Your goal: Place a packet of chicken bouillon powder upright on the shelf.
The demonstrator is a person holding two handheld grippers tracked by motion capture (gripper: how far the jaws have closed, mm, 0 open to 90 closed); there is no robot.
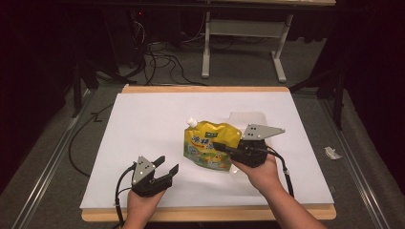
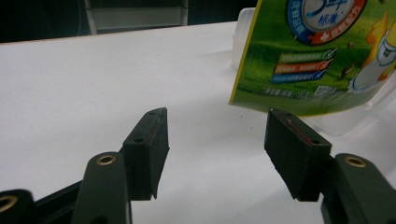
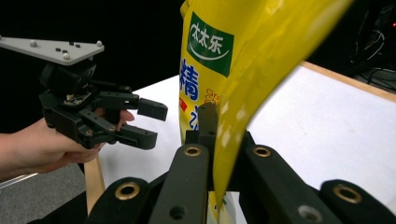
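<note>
Clearly, your right gripper (image 1: 223, 147) had its jaws clamped on the yellow spouted pouch (image 1: 210, 143), holding it above the white sheet (image 1: 143, 124) near the table's middle, in front of a clear plastic container (image 1: 248, 118). Your left gripper (image 1: 165, 164) sat near the sheet's front edge, well apart from the pouch, its jaws spread wide with nothing between them.

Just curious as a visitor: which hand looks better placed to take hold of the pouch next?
Left, probably: the left gripper is open and empty beside the pouch, while the right gripper is already clamped on it.
</note>
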